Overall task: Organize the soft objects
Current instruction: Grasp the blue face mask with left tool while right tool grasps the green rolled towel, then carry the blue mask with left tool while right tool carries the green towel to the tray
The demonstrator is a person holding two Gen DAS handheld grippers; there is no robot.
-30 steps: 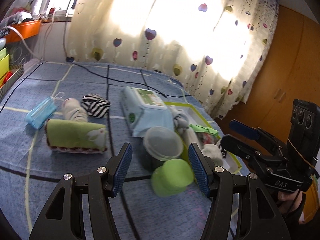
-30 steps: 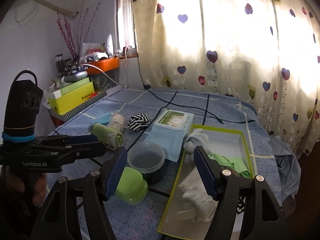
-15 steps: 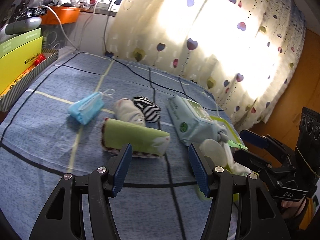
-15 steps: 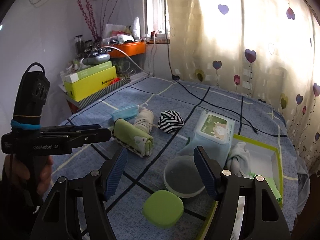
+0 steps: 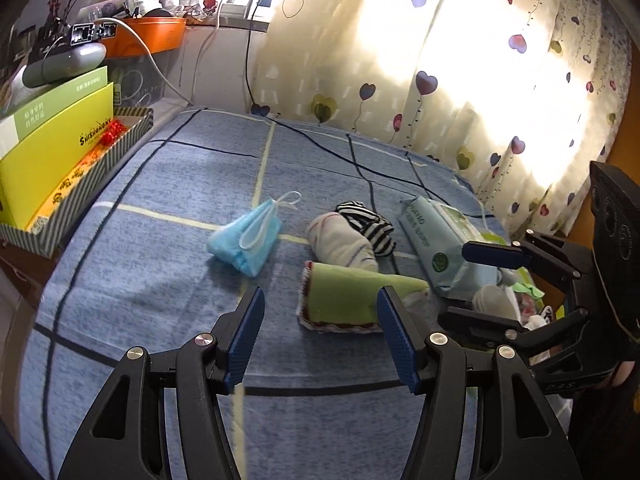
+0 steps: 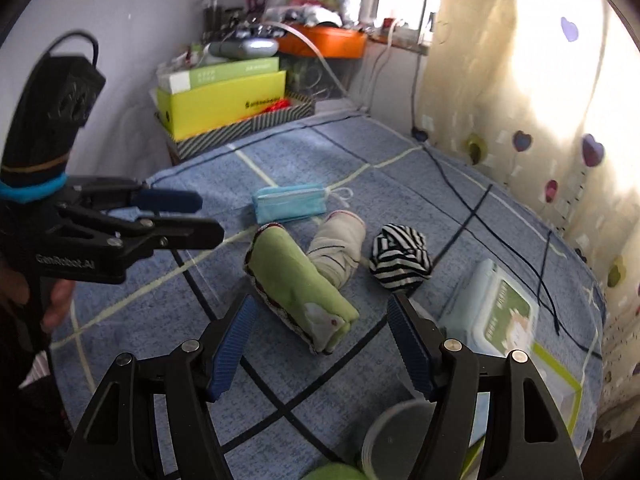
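Observation:
On the blue bedspread lie a rolled green towel [image 5: 352,300] [image 6: 300,296], a rolled beige sock [image 5: 342,244] [image 6: 338,248], a black-and-white striped sock ball [image 5: 368,222] [image 6: 400,256] and a folded blue face mask [image 5: 246,240] [image 6: 290,202]. My left gripper [image 5: 320,338] is open and empty, just short of the green towel. My right gripper [image 6: 322,346] is open and empty, above the towel's near end. A green-rimmed tray [image 6: 560,380] with soft items sits at the right.
A wet-wipes pack [image 5: 436,242] [image 6: 492,312] lies right of the socks. A clear round container [image 6: 394,440] and a green lid [image 6: 336,472] sit by the right gripper. A yellow box [image 5: 52,152] in a striped tray stands at the bed's left edge. A black cable [image 6: 480,196] crosses the bed.
Both grippers have swung left, away from the tray and containers, and now face the green towel, socks and mask. Both stayed open.

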